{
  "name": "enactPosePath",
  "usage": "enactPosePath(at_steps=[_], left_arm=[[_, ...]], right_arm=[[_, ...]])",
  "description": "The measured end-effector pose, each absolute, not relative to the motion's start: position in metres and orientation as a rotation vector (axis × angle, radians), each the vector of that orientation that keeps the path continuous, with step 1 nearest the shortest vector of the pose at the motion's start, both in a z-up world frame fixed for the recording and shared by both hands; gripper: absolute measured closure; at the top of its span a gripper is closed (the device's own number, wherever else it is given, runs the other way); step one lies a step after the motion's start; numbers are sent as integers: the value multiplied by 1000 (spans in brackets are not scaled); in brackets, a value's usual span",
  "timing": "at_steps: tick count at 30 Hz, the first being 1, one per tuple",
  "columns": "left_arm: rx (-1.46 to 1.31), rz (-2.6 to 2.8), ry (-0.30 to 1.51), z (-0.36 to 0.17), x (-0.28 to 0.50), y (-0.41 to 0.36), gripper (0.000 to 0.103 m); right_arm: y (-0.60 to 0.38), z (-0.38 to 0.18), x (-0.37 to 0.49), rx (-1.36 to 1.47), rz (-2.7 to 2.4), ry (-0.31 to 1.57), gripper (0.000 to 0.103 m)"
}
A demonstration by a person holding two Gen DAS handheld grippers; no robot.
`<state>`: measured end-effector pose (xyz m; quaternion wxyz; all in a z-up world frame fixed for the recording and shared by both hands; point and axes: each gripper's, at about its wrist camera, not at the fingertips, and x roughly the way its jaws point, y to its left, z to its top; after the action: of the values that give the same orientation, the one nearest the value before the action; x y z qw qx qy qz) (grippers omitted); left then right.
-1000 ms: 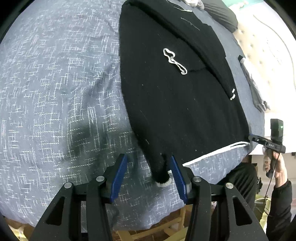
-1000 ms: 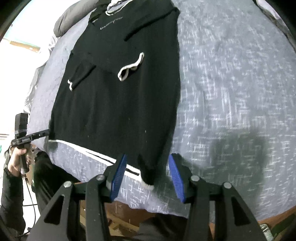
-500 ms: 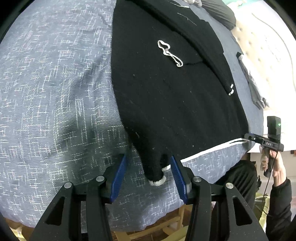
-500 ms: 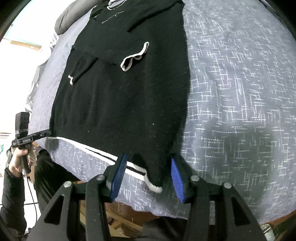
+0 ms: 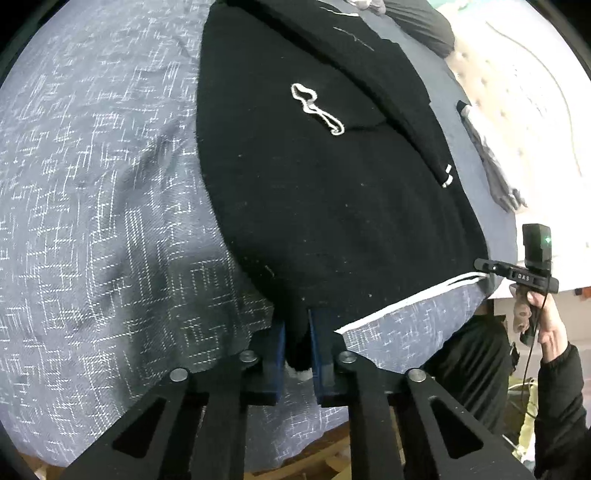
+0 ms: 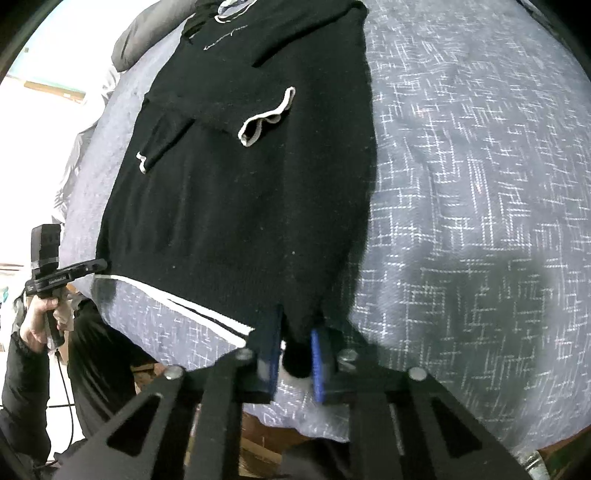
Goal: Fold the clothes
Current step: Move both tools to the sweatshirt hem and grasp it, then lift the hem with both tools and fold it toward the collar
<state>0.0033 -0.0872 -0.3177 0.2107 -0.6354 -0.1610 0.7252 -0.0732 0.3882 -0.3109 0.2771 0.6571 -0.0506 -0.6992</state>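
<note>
A black sweater (image 5: 332,206) (image 6: 240,206) lies flat on the bed, its sleeves folded across the body and their white cuffs (image 5: 317,110) (image 6: 266,118) showing. Its white-striped hem (image 5: 406,299) (image 6: 184,306) runs along the near bed edge. My left gripper (image 5: 297,325) is shut on one bottom corner of the hem. My right gripper (image 6: 295,325) is shut on the opposite bottom corner. In the left wrist view the right gripper (image 5: 484,264) appears at the far end of the hem, held by a hand (image 5: 546,317). The left gripper (image 6: 99,265) shows likewise in the right wrist view.
The grey-blue patterned bedspread (image 5: 92,221) (image 6: 480,184) spreads wide beside the sweater. A dark pillow (image 5: 424,26) and a grey garment (image 5: 491,166) lie near a cream tufted headboard (image 5: 524,92). Wooden bed frame (image 5: 314,458) shows below the edge.
Both grippers were open around the hem corners and have now shut on them. The cameras have moved slightly closer to the bed edge.
</note>
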Motion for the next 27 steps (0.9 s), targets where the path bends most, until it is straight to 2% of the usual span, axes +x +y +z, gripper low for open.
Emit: enactPosePath(at_steps=[7,19,27], left_arm=[[-1693,2029,-469,-304,-5,-89,95],[-1537,2099,-533,-246,-43,-112,96],[-1473,2172,-578,-220,-103,-112,96]], right_arm=[[391,-295,-77,1706,-1878,-192,97],[377,-240,-117,1549,-1920,-257,97],[367,-208,-174,1480,-1986,-289,97]])
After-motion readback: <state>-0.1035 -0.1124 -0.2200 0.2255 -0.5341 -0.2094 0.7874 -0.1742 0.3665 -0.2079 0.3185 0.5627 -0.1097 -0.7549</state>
